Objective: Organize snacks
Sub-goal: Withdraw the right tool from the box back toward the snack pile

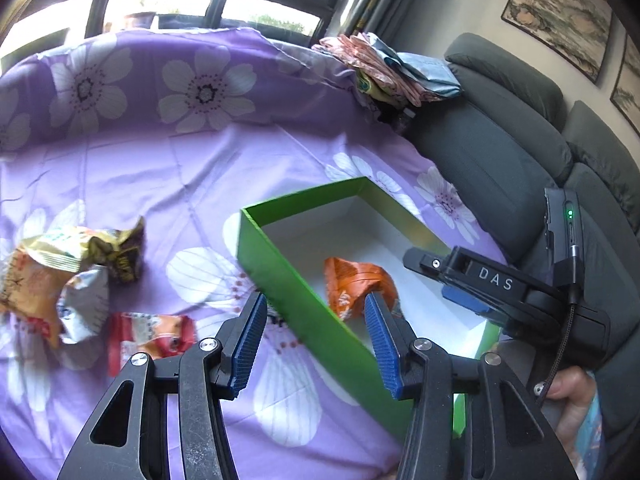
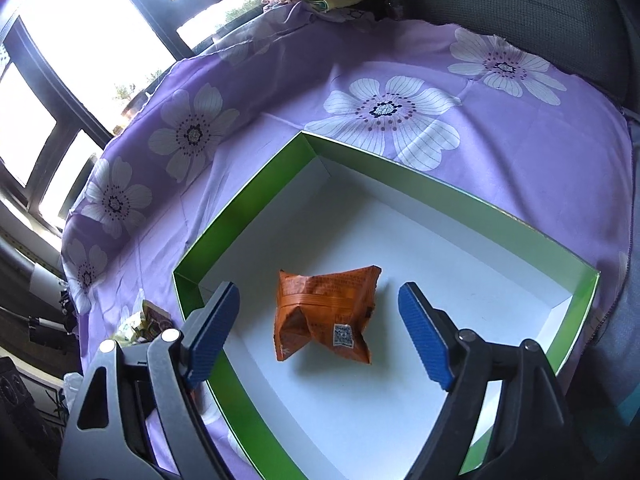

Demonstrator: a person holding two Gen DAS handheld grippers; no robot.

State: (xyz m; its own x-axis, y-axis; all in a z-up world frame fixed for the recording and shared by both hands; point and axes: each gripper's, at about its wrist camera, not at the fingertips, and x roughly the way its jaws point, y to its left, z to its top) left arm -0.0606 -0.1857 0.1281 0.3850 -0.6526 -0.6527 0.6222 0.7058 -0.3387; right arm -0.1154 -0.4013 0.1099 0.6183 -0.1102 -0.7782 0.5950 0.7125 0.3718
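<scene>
A green box (image 1: 280, 268) with a white inside lies open on the purple flowered cloth. One orange snack packet (image 2: 320, 316) rests on its floor. My right gripper (image 2: 320, 312) hangs open right above that packet, one blue pad on each side, neither touching it. My left gripper (image 1: 316, 320) is open over the box's near left wall, which runs between its fingers without being pinched. Several loose snack packets (image 1: 80, 280) lie in a heap on the cloth to the left of the box, among them a red one (image 1: 152, 338).
A grey sofa (image 1: 500, 140) borders the cloth on the right. Folded cloths (image 1: 392, 72) are stacked at the far edge. Windows run along the back. A hand (image 1: 572, 392) holds the right gripper's black body (image 1: 496, 280) beside the box.
</scene>
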